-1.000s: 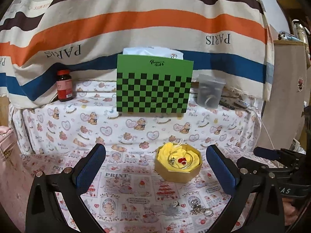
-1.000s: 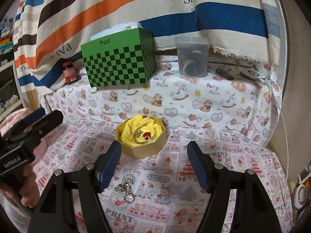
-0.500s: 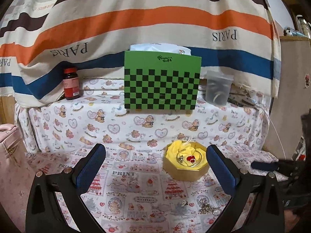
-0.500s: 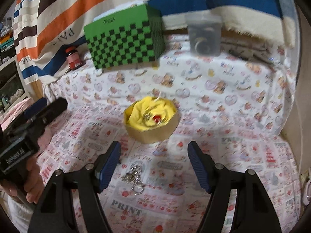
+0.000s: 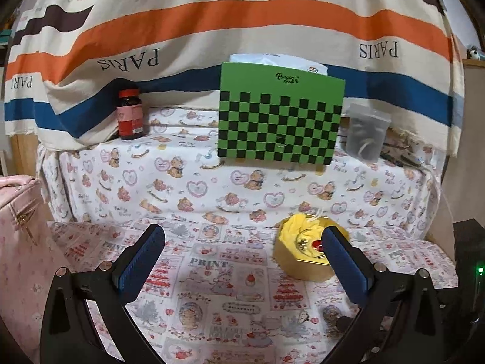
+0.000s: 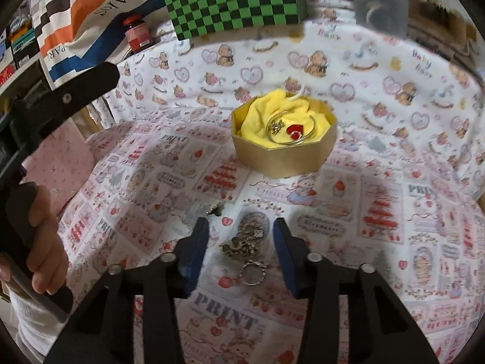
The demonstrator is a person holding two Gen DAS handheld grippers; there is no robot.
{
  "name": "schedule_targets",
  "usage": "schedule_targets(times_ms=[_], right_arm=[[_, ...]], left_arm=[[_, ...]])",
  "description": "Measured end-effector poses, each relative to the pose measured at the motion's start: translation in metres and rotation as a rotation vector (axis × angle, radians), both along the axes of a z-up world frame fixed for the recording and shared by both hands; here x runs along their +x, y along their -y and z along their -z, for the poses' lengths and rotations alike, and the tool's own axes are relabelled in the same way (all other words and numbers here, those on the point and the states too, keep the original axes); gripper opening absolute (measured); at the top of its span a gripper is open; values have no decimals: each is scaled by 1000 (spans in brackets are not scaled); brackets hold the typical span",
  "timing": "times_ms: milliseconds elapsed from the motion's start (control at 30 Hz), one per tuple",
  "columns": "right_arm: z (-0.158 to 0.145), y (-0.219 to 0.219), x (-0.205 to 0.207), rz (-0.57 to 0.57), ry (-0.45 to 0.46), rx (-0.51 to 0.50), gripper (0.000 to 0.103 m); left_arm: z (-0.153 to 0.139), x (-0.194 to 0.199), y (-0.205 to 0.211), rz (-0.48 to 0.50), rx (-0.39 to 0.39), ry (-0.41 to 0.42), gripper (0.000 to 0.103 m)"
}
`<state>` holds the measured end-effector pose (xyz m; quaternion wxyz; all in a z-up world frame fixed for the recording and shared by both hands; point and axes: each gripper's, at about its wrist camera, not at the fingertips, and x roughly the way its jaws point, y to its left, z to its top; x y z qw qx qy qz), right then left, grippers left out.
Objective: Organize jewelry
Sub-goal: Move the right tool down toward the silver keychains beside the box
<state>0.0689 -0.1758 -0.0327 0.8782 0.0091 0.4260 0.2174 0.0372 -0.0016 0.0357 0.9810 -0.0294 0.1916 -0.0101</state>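
Tangled heap of silvery chain jewelry with a round ring (image 6: 246, 253), lying on the printed cartoon cloth (image 6: 379, 212) between the blue pads of the right gripper (image 6: 241, 244); jaws just closing in, not yet pressing. Left gripper (image 5: 242, 251) spread wide, empty. Behind: gold octagonal box with yellow lining (image 6: 283, 135), green checkered box (image 5: 280, 123), striped PARIS drape (image 5: 212, 30).

right tool (image 6: 241, 242) lowered, jaws narrowed around chain (image 6: 242, 242)

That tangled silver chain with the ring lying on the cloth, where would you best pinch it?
Grip the bunched middle of the silver chain, coming from above. It lies flat on the printed cloth, so no side gives purchase; the clump is thickest. The right gripper already straddles it, jaws just closing, pads not yet touching.
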Motion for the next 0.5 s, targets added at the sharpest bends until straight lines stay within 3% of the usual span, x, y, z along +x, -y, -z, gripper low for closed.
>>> schedule_targets(times_ms=[100,333,500], right_arm=[[4,-4,1,-11,-9,-10,26],[10,-12,4,-43,-48,5,19],[16,-14,8,-46,-84,11,12]], left_arm=[[1,1,-5,-18,-16,-2,102],[4,7,-22,-40,-118,-32,102],[5,6,-19,-50,-101,-29,102]])
